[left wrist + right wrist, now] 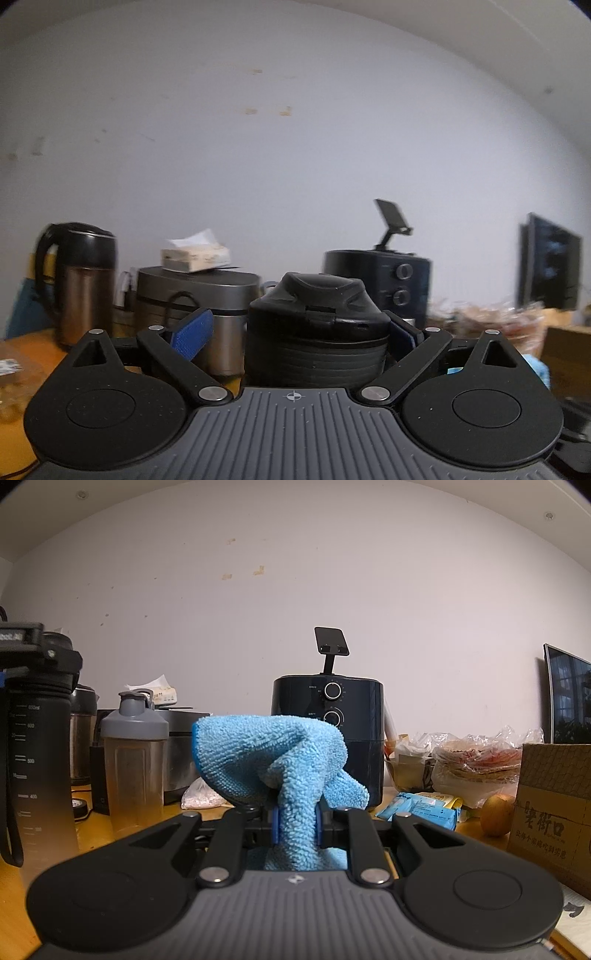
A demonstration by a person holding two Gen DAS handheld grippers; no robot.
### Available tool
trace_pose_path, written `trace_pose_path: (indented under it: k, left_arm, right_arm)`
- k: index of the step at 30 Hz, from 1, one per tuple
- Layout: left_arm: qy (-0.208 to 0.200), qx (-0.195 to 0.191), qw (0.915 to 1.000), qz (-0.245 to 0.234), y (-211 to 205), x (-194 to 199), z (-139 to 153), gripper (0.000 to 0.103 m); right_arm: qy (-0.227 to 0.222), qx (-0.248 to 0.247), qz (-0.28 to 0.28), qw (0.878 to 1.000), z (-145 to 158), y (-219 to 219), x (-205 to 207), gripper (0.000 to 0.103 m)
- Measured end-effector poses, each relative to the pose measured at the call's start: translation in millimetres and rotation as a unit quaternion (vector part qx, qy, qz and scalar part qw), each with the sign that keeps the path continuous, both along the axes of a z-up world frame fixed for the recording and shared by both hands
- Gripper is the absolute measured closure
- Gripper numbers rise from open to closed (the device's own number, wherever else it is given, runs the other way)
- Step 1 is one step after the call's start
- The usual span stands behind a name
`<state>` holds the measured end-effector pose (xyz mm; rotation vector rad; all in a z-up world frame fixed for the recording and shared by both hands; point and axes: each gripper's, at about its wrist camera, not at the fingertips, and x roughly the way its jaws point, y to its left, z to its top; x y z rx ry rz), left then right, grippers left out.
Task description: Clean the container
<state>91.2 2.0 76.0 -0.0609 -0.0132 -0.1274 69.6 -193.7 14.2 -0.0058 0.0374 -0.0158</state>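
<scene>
I held the left gripper (295, 328) level with its jaws spread wide, one blue pad (194, 332) standing off to the left of the black bottle (314, 332) and the other close by its right flank, neither visibly pressing; the bottle, its flip lid facing the camera, stood between the fingers and in front of the dark air fryer (391, 284); in the right wrist view the same dark, measure-marked bottle (37, 760) rose at the far left of the air fryer (328, 716), well apart from it. My right gripper (297, 823) was clamped narrow on a light blue microfibre cloth (273, 760), which bunched upward from the pads and covered the fryer's lower front. A grey-lidded shaker bottle (135, 753) stood left of the fryer, between it and the black bottle; a steel cooker (207, 302) with a tissue box (195, 256) on top sat left of the fryer, and a kettle (81, 280) farther left; a phone stand (331, 642) rose from the fryer's top; plastic bags of food (472, 760), a cardboard box (554, 812) and a monitor (569, 694) lay to its right, all on the wooden table (92, 834).
</scene>
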Motion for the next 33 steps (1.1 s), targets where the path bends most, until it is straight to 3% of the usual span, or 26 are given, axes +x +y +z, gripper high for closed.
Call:
trace_pose_path:
  k: [8,14,24,33]
  left_arm:
    - [0.001,0.009,0.9957,0.092,-23.7,-1.4,2.3,0.006]
    - [-0.007,0.011,0.9906,0.136,-43.0,-5.0,5.1,0.006]
    - [0.022,0.000,0.9796,0.200,-60.5,1.7,11.3,0.007]
    - [0.024,0.016,0.9726,0.231,-69.6,3.6,11.7,0.008]
  right_arm:
    - [0.002,0.004,-0.003,1.000,0.4,-1.3,1.3,0.089]
    - [0.002,0.004,-0.002,1.000,0.4,-1.7,1.5,0.089]
    - [0.002,0.004,0.001,1.000,-0.2,-5.5,1.4,0.089]
    - [0.000,0.005,0.000,1.000,-1.3,-3.9,-3.6,0.089]
